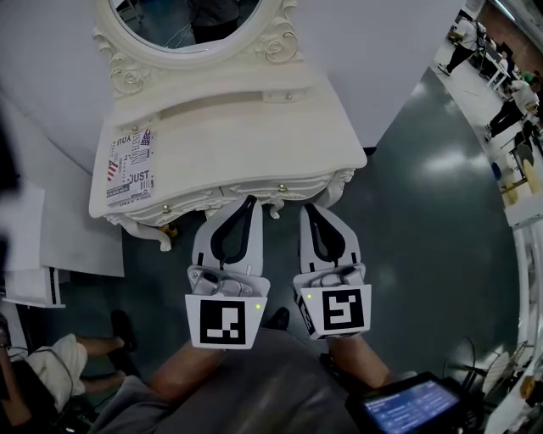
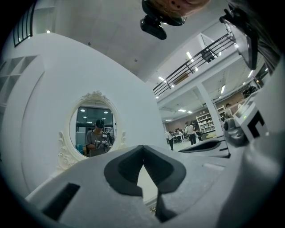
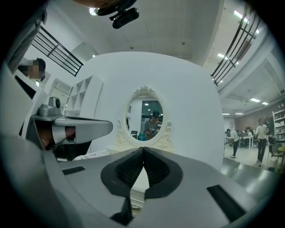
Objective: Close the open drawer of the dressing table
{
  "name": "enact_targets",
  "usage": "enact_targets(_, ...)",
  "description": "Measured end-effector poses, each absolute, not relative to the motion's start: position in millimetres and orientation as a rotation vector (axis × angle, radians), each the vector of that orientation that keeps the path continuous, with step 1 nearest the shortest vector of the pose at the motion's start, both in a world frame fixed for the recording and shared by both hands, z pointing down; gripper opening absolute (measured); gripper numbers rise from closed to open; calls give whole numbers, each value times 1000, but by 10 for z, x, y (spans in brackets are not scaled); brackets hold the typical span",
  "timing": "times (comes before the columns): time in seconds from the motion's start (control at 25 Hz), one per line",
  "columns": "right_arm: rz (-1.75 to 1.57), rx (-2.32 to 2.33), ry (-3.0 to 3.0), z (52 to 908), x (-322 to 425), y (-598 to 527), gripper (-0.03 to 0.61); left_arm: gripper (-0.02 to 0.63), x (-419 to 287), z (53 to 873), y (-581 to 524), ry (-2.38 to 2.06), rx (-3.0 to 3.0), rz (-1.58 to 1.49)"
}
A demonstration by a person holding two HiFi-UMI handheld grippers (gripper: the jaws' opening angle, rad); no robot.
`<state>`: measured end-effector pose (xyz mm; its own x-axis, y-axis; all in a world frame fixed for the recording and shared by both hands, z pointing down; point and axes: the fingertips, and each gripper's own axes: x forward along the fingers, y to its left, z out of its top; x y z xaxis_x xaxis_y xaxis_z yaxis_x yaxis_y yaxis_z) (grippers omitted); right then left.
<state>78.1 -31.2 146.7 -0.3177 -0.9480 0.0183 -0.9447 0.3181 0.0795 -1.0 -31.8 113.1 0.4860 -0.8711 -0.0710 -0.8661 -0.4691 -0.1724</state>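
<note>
The person is holding both grippers out in front, side by side and pointing level at the front of the white dressing table [image 1: 254, 127], forearms coming up from the bottom of the head view. The left gripper [image 1: 249, 202] is sitting with its jaws pressed together, tips meeting and nothing between them; the tips are lying right at the table's front edge, though I cannot tell whether they are touching it. The right gripper [image 1: 310, 207] is also keeping its jaws pressed together and empty, its tips hanging just short of the same edge. The two grippers are staying near each other but apart.

The drawer [image 1: 199, 203] is showing as a carved front with small knobs just under the worktop's front edge, appearing in line with it from above.

On the worktop a printed sheet [image 1: 131, 165] is lying at the left end; the oval mirror [image 1: 195, 21] is standing at the back. Dark floor [image 1: 424, 212] is spreading open to the right of the table, while white panels [image 1: 76, 233] are crowding its left side.
</note>
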Motion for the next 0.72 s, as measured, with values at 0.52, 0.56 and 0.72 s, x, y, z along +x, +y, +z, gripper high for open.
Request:
enact_targets(0.52,-61,1812,-2501,1484,866,-351,14,14,106,1170,-350,1483,-2553,-60)
enact_targets(0.56,-61,1810,-2504,1493,869,-350,14,14,114,1169,-352,1480,-2552,-60)
enact_targets(0.72,-48,1816,-2496,1500,886,-349,14,14,127,1145,-358,1471,-2543,-47)
